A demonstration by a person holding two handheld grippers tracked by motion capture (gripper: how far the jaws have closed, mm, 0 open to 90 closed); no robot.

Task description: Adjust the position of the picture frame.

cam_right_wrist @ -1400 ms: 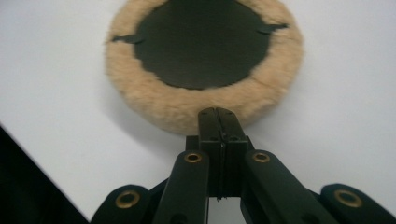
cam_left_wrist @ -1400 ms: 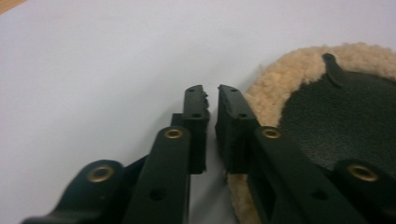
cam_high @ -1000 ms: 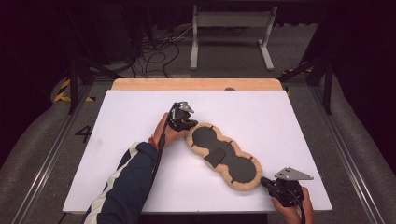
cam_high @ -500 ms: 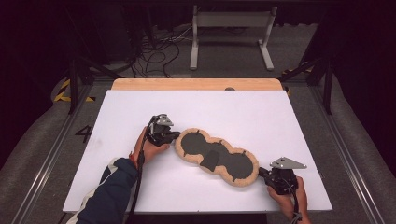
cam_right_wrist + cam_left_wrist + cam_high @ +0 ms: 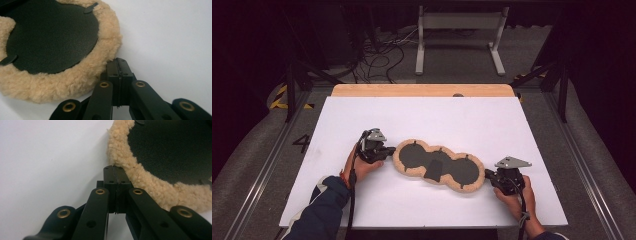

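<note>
A three-lobed fleece pad (image 5: 437, 162) with tan wool rim and black backing lies flat on the white table, running left to right. My left gripper (image 5: 388, 150) is at the pad's left end, its jaws pressed together. In the left gripper view the shut tips (image 5: 114, 170) touch the wool rim of the pad (image 5: 170, 150); I cannot make out whether fibres are pinched. My right gripper (image 5: 488, 176) is at the pad's right end. Its closed tips (image 5: 119, 62) rest against the wool edge of the pad (image 5: 50, 37).
The white table board (image 5: 437, 115) has a wooden strip (image 5: 422, 90) along its far edge. Beyond it, a metal stand (image 5: 457, 30) and loose cables (image 5: 382, 50) sit on the floor. Metal rails run along both sides of the table.
The pad has swung from a diagonal lie to nearly level and shifted left. My left gripper moved left and nearer with the pad's end; the right gripper moved slightly inward.
</note>
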